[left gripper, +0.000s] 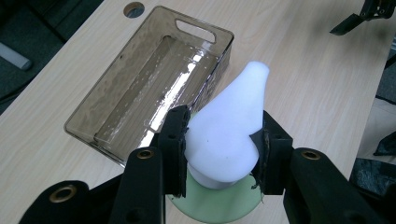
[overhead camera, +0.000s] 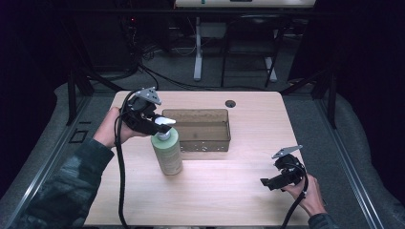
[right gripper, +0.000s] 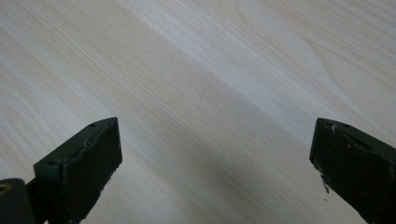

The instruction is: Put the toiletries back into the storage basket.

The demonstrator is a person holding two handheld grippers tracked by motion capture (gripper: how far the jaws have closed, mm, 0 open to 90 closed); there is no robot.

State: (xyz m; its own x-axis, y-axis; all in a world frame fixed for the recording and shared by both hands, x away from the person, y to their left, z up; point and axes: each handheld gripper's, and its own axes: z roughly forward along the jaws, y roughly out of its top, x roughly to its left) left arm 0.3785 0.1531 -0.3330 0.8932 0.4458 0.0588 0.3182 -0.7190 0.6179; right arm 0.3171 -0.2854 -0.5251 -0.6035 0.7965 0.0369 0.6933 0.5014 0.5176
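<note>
Stood upright on the table (overhead camera: 229, 191), the green bottle (overhead camera: 168, 153), left of centre and just beside the near left corner of the tinted plastic bin (overhead camera: 198, 130). Clamped at the white pump head (left gripper: 226, 128) by the left gripper (overhead camera: 160, 125), jaws pressed against either side of the pump's base (seen plainly in the left gripper view, where the black pads dented nothing but sat flush on the white plastic). Gripped high rather than round the body, probably because the body looked too broad for the jaws, and because a hold at the top would let the bottle hang plumb for a lift into the bin. Kept well apart at the near right of the table, the right gripper (overhead camera: 282, 179), jaws spread wide over bare wood and holding nothing, likely parked clear of the work.

Long axis of the bottle: vertical, base down on the wood, pump up. Spout of the pump: pointed away from the left hand (overhead camera: 112, 129), toward the right and slightly far, over the near edge of the bin. Bin itself empty, long side running left to right, handle slot at its right end.
</note>
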